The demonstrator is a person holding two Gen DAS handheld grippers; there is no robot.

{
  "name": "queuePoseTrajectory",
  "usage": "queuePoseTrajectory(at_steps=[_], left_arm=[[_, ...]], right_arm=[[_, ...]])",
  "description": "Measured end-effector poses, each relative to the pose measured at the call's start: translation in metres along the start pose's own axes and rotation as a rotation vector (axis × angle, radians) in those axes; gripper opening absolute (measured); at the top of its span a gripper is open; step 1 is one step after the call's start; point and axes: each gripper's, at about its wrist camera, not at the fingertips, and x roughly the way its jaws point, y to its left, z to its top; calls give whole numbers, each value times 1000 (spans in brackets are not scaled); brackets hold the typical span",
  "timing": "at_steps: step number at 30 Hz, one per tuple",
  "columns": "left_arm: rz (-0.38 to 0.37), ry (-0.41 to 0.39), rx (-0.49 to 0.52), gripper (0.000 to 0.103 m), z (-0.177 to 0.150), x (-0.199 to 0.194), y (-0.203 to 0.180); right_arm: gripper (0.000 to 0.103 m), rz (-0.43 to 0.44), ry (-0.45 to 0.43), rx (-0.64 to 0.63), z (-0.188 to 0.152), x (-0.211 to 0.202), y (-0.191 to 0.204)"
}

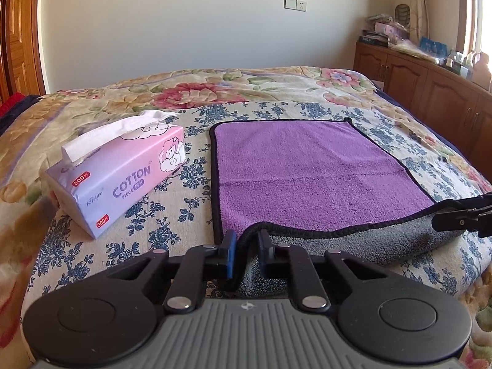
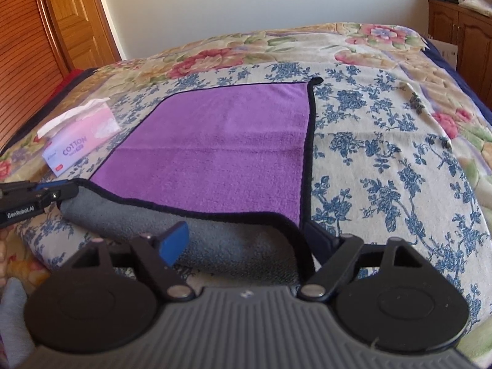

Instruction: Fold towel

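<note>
A purple towel (image 1: pixel 307 169) with black trim and a grey underside lies on the bed; it also shows in the right wrist view (image 2: pixel 221 147). Its near edge is lifted and curled, showing grey (image 1: pixel 353 240). My left gripper (image 1: pixel 246 246) is nearly shut on the towel's near left corner. It appears in the right wrist view (image 2: pixel 66 189) at the left edge. My right gripper (image 2: pixel 246 240) stands wide, its fingers either side of the near right corner; the trim runs against the right finger. It shows in the left wrist view (image 1: pixel 455 215) at the right.
A pink tissue pack (image 1: pixel 120 175) marked COTTON sits left of the towel, also in the right wrist view (image 2: pixel 77 135). The floral bedspread (image 1: pixel 184 92) covers the bed. Wooden cabinets (image 1: pixel 430 86) stand right, a wooden door (image 2: pixel 61 30) left.
</note>
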Motion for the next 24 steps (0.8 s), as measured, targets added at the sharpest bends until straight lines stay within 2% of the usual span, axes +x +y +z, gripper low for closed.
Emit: queuePoseTrajectory(at_steps=[12, 14, 18, 20, 24], left_arm=[[2, 1, 4, 11, -1, 0, 1], [2, 1, 3, 11, -1, 0, 1], [0, -1, 3, 10, -1, -1, 0], [0, -1, 5, 10, -1, -1, 0], [1, 0, 8, 7, 0, -1, -2]], right_arm=[[40, -3, 37, 56, 6, 0, -18], [29, -2, 45, 53, 7, 0, -18], [20, -2, 51, 32, 7, -1, -17], [10, -6, 52, 21, 7, -1, -16], [7, -15, 52, 13, 8, -1, -18]])
